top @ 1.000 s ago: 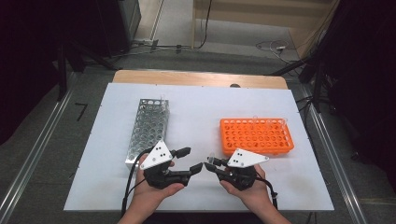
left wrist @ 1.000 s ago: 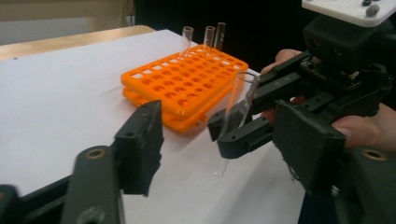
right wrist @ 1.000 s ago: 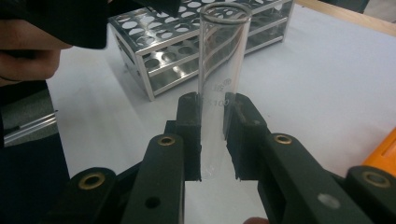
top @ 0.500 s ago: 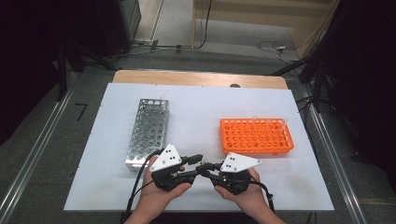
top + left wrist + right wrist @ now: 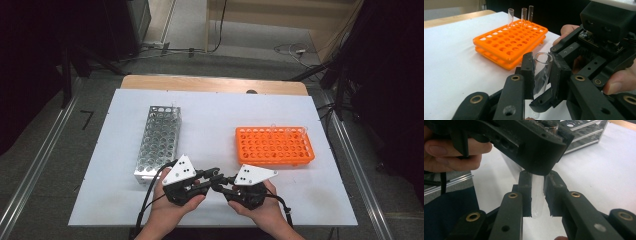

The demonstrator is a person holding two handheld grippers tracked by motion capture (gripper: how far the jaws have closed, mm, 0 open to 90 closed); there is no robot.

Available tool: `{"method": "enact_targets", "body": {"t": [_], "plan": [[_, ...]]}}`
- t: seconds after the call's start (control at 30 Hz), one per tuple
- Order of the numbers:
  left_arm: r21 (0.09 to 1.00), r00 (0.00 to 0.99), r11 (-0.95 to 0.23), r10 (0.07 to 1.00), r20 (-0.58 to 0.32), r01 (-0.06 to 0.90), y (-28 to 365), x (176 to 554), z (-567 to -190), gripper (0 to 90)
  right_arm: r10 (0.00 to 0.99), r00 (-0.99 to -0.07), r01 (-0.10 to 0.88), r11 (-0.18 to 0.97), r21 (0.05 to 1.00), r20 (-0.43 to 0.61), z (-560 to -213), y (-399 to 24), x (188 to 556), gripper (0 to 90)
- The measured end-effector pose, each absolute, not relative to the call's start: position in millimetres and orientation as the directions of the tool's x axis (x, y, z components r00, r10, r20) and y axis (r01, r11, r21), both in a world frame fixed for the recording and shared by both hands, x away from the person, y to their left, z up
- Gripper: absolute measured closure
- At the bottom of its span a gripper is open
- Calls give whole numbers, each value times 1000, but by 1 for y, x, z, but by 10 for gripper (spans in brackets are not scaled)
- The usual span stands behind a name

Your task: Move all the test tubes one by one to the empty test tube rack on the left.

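A clear test tube stands between my two grippers near the table's front edge. My left gripper is shut on the tube just below its open mouth; its jaws have just been closing on it. My right gripper is shut on the same tube near its round bottom. In the high view the left gripper and right gripper meet tip to tip, each in a hand. An orange rack lies to the right, and a metal rack to the left.
The orange rack holds three upright clear tubes at its far end. The metal rack lies just behind the left gripper. The white table top has open room between the racks.
The left gripper has moved right toward the right gripper, and its jaws have closed on the tube. The right gripper has stayed shut and shifted slightly left.
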State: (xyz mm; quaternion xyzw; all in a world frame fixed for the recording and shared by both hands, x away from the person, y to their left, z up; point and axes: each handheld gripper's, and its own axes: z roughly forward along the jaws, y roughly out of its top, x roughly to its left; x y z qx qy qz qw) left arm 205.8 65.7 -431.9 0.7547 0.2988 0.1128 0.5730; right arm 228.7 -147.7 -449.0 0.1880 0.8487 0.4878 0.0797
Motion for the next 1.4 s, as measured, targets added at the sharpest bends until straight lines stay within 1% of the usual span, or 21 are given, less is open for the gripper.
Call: {"method": "enact_targets", "body": {"t": [0.2,0.3,0.37,0.5,0.57,0.83,0.93,1.17,1.27,1.4], "plan": [[933,795,-173,585,-162,317,67,205,-431,758,394,-917,249,446,859,62,-449,-148,229,737],[935,791,-164,590,-164,316,69,205,-430,758,389,-919,250,446,860,65,-449,-148,229,717],[937,788,-151,592,-170,315,71,206,-429,758,383,-921,251,447,858,70,-449,-148,229,652],[938,782,-146,600,-168,314,76,206,-428,758,383,-921,250,444,861,70,-448,-150,229,482],[940,779,-141,605,-167,311,79,206,-427,758,383,-921,250,432,866,74,-447,-154,230,417],[944,761,-128,629,-160,305,96,209,-421,759,400,-912,262,405,876,89,-443,-178,235,198],[945,750,-117,641,-163,305,104,211,-418,759,414,-906,267,403,875,86,-443,-188,236,137],[949,727,-105,669,-154,298,119,217,-409,758,453,-886,293,383,876,98,-445,-213,241,60],[951,717,-97,680,-152,294,125,221,-403,759,456,-884,301,386,872,103,-444,-223,242,3],[954,706,-88,692,-150,288,135,228,-397,759,481,-871,321,399,859,102,-446,-236,243,0]]}}
